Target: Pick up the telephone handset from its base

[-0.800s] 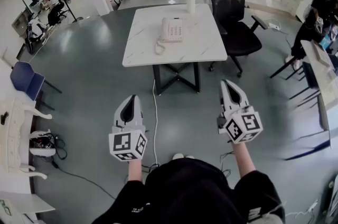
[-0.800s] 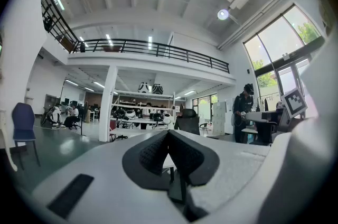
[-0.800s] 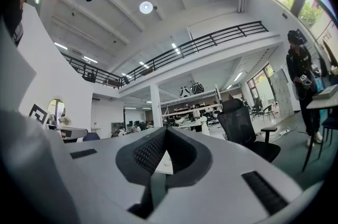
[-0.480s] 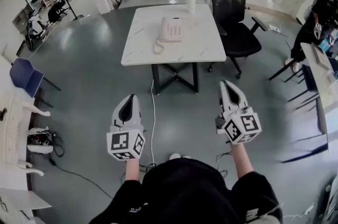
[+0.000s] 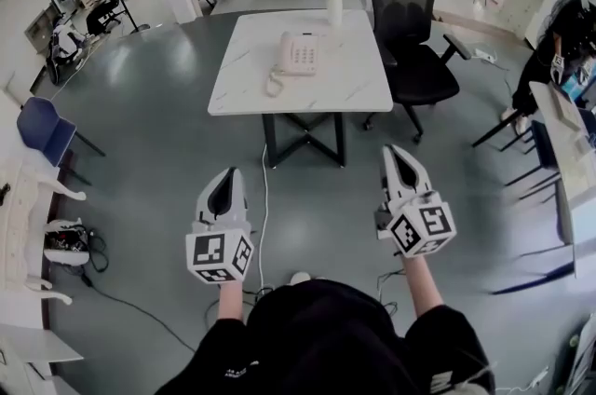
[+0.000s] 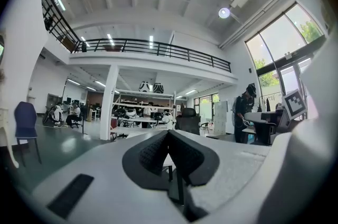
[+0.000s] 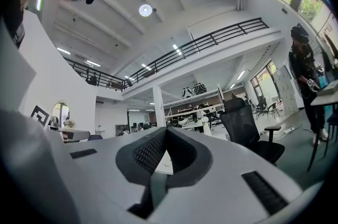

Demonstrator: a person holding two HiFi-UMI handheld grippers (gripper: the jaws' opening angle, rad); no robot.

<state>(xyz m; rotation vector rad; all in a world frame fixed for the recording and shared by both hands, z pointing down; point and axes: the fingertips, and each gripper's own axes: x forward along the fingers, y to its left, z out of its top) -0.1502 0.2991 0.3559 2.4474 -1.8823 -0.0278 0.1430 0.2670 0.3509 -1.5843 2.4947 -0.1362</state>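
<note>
Handset (image 5: pixel 287 54) rests on its base (image 5: pixel 308 56) on the table (image 5: pixel 352 84), well apart from left gripper (image 5: pixel 227 176) and right gripper (image 5: pixel 397 153), both with jaws together, empty.

Head view sat above the person, facing forward and steeply down. Left gripper (image 5: pixel 230 173) and right gripper (image 5: pixel 397 150) lay close beneath it, white table (image 5: pixel 345 81) well ahead. Each gripper view looked roughly level along its own jaws. All three shared the black chair (image 5: pixel 410 20).
</note>
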